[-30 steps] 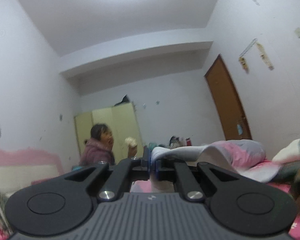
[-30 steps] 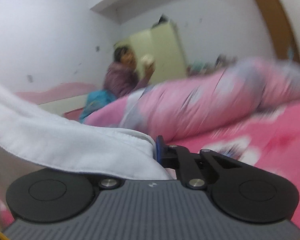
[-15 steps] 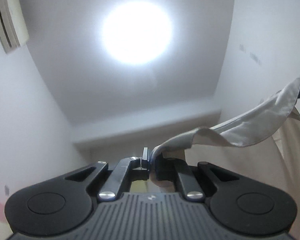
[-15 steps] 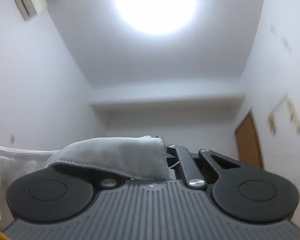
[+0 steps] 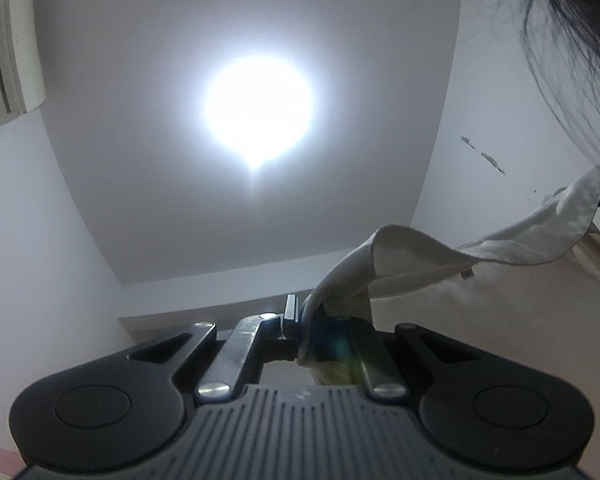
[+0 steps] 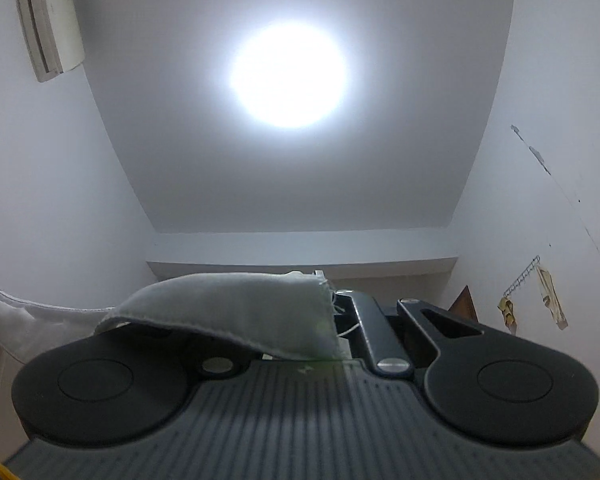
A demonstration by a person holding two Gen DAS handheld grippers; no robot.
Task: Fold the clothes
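1. Both cameras, which a second ago looked level across a pink bed toward a seated person, now tilt up at the ceiling light (image 5: 258, 114); half a second ago they already faced it.
2. The left gripper (image 5: 298, 326) is clamped on the edge of a white garment (image 5: 416, 258), its jaws pressed together on the cloth.
3. From that pinch the garment rises and stretches away to the right of the left view, where its far corner (image 5: 588, 196) meets a dark bar at the frame edge.
4. The right gripper (image 6: 332, 312) is likewise closed on the garment's hemmed corner (image 6: 236, 308), which drapes leftward over its left finger.
5. In the right view the cloth trails off to the left edge (image 6: 16, 320).
6. An air conditioner (image 6: 48, 20) hangs on the left wall.
7. Dark hair (image 5: 572, 20) of a person hangs in the upper right of the left view.
8. A hook rack (image 6: 524, 276) with scraps of paper sits on the right wall.
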